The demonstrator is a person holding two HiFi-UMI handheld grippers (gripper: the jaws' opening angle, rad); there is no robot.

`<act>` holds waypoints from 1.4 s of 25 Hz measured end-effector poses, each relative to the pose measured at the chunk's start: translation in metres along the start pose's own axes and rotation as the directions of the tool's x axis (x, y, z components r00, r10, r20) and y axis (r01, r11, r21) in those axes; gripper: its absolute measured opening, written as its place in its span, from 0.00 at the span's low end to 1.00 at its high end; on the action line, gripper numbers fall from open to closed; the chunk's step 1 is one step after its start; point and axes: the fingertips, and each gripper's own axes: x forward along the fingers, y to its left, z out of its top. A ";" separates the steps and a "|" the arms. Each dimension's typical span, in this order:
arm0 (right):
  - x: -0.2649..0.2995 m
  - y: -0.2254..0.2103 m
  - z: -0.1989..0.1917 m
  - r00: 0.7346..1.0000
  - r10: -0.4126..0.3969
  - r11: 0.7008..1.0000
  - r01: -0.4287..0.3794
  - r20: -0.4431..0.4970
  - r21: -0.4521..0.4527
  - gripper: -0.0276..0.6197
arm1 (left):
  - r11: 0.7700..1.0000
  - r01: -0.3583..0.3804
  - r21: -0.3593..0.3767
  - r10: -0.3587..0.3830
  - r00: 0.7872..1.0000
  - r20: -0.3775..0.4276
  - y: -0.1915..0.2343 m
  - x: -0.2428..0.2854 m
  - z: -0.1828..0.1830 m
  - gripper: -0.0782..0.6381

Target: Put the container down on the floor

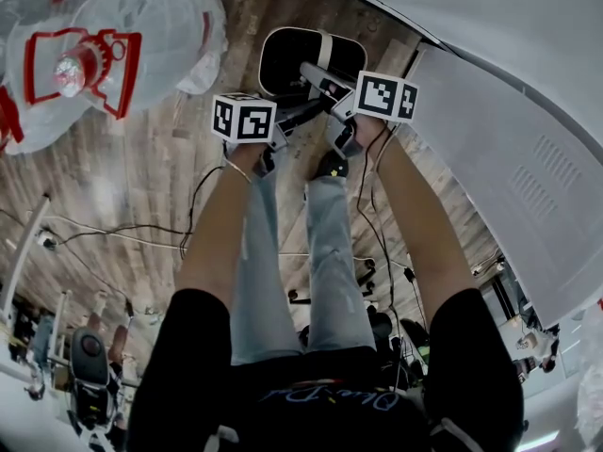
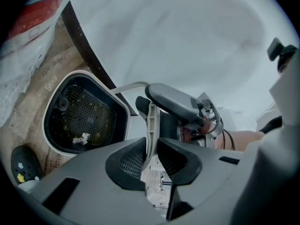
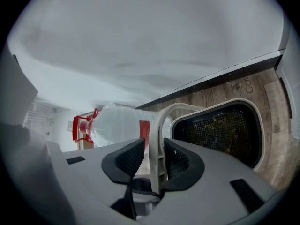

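Overhead, the container (image 1: 287, 64) rests on the wood floor (image 1: 141, 186), with both grippers at its near end. Left gripper (image 2: 150, 153) view: pads clamped on its thin handle (image 2: 152, 121). Right gripper (image 3: 152, 161) view: jaws parted, the handle between them and touching only one pad.

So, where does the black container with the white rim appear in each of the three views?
Head view: the container is at the top centre.
Left gripper view: it is left of centre, at middle height.
Right gripper view: it is at the right, below middle height.
Shared landmark: the wooden floor around it.
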 end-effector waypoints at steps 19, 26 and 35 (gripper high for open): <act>-0.020 0.018 -0.023 0.998 -0.021 1.000 0.019 0.055 0.022 0.18 | 0.964 -0.265 -0.007 0.264 0.959 0.102 0.029 -0.046 0.014 0.34; -0.029 0.027 -0.018 0.996 0.006 1.000 -0.005 0.091 -0.009 0.07 | 0.937 -0.348 -0.015 0.348 0.935 0.074 0.042 -0.063 0.006 0.34; -0.037 0.027 -0.018 0.993 0.000 0.999 0.007 0.121 -0.052 0.05 | 0.923 -0.383 -0.018 0.384 0.921 0.064 0.044 -0.087 -0.001 0.37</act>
